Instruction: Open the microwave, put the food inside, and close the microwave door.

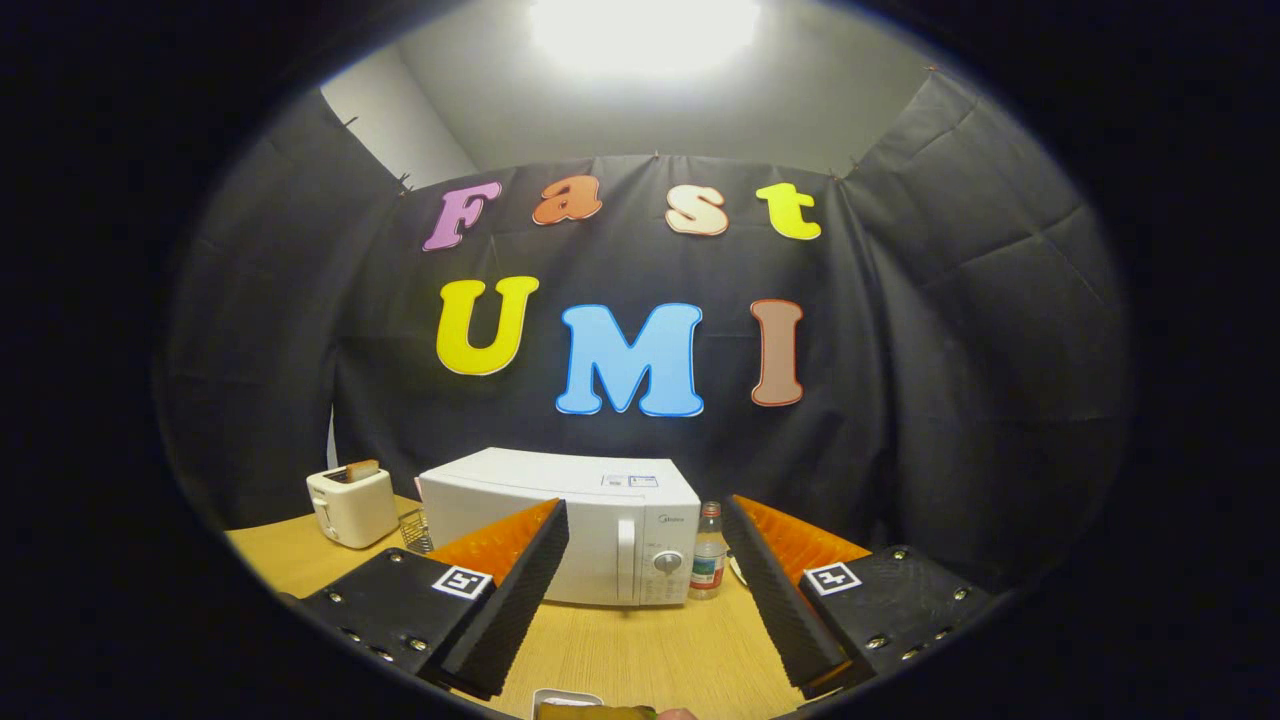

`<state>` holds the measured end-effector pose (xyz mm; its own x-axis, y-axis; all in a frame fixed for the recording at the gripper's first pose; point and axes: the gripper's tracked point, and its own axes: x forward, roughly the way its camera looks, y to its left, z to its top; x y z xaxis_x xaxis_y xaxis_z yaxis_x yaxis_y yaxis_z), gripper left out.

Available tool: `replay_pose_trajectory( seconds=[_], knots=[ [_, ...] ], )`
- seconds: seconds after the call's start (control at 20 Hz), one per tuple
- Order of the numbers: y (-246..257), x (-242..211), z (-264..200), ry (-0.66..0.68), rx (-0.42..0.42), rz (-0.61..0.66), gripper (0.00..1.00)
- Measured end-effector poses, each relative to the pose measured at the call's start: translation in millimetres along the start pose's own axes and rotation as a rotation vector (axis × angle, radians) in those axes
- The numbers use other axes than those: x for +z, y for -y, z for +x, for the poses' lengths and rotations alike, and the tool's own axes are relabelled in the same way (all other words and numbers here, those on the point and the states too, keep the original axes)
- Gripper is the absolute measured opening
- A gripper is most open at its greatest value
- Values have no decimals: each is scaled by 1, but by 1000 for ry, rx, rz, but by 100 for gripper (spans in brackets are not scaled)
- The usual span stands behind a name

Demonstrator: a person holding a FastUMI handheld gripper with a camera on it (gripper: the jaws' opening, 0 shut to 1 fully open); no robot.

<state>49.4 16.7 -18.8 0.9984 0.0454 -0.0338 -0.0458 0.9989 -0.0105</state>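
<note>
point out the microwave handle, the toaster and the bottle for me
microwave handle [627, 560]: gripper view, on the middle of the upright white bar of the shut door.
toaster [350, 508]: gripper view, on its cream front face.
bottle [708, 560]: gripper view, on its body, beside the microwave.
gripper [650, 590]: fingers open, holding nothing.

The fisheye camera rides on the gripper [645, 590], looking forward between its spread fingers, low over the pale wooden worktop [640, 650], facing the closed white box-shaped microwave [575, 525] well ahead.
</note>
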Motion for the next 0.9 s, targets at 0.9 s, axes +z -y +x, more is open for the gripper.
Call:
replay_pose_trajectory(
  seconds=[0.9],
  knots=[
    [-13, -107, 156, -198, 129, 43, 98]
  ],
)
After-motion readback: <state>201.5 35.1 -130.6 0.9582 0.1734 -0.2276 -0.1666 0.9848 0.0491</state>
